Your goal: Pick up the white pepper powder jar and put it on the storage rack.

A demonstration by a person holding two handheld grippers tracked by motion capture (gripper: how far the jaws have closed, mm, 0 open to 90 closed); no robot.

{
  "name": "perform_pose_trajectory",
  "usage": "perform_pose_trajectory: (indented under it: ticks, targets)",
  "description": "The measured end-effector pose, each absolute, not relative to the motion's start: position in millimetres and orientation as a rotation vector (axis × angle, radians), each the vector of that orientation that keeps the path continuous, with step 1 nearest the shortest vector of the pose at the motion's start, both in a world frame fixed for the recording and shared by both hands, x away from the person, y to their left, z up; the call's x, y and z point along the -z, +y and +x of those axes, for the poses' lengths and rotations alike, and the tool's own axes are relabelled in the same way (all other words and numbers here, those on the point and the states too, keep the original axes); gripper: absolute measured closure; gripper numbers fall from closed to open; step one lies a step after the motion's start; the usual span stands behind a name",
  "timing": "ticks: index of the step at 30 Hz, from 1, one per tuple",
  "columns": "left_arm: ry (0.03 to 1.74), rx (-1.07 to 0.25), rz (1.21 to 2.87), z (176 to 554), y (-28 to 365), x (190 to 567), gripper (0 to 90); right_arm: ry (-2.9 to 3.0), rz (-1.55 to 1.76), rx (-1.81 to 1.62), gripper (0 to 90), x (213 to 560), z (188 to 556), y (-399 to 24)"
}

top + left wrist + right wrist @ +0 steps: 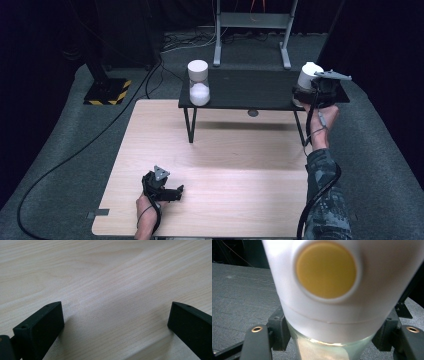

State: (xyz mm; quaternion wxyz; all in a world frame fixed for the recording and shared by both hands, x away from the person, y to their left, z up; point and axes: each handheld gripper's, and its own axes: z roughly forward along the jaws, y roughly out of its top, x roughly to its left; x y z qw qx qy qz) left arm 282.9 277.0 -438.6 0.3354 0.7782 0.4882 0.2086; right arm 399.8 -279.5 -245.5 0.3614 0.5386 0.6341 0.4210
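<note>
Evidently my right gripper point(314, 86) had its jaws clamped on the white-capped glass sand timer point(332, 290) above the black shelf point(250, 90), tilting it, while my left gripper point(162, 187) idled, jaws apart, on the pale wooden surface point(225, 175).

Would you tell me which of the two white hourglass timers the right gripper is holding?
The timer at the shelf's right end, clamped by the right gripper; the left-end timer stands free.

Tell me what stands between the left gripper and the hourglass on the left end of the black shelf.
Nothing visible does. The left gripper rests open on the wooden table; bare tabletop lies between it and the hourglass, which stands raised on the black shelf.
</note>
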Motion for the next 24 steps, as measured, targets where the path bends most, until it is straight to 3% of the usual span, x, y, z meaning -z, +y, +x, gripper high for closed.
perform_pose_trajectory:
  ticks: [6, 8, 12, 24]
  targets:
    - [1.274, -0.544, 2.030, 283, 277, 439, 0.4, 1.625, 1.423, -1.079, 24.8, 243, 401, -277]
    - [1.273, -0.544, 2.031, 283, 277, 438, 0.4, 1.645, 1.456, -1.077, 14.0, 239, 404, -279]
    - [1.273, -0.544, 2.030, 283, 277, 439, 0.4, 1.683, 1.477, -1.046, 0.8, 232, 406, -279]
    - [1.273, -0.544, 2.030, 283, 277, 439, 0.4, 1.765, 1.437, -1.053, 0.0, 226, 371, -297]
